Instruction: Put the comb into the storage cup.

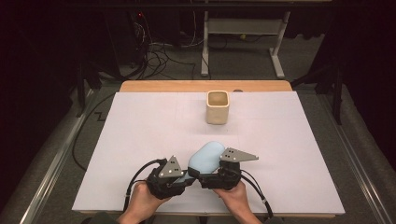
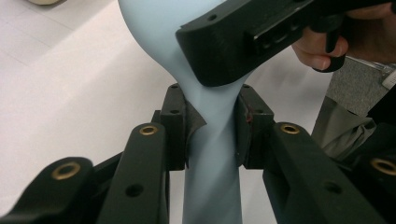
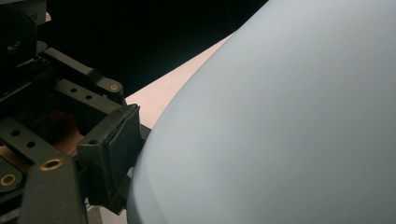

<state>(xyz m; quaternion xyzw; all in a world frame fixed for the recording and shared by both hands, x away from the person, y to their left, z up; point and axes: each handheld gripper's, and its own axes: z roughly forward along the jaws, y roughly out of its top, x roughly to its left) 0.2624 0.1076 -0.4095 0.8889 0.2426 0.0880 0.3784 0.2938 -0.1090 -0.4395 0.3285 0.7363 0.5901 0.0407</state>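
Table [image 1: 140,140]: white sheet, beige cup [image 1: 217,107] at back.
My left claw [image 2: 212,126]: clamped on blue spoon [image 2: 212,154] neck.
My right claw [image 1: 198,175]: against spoon; grip unclear.

Pale blue object [image 3: 280,121] cut off by frame edges; it hides the right gripper's far jaw.

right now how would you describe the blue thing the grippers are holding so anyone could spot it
On the white table, look at the near edge, in front of the cream cup. The pale blue spatula sits between the left gripper and right gripper: the one smooth, rounded blue thing.
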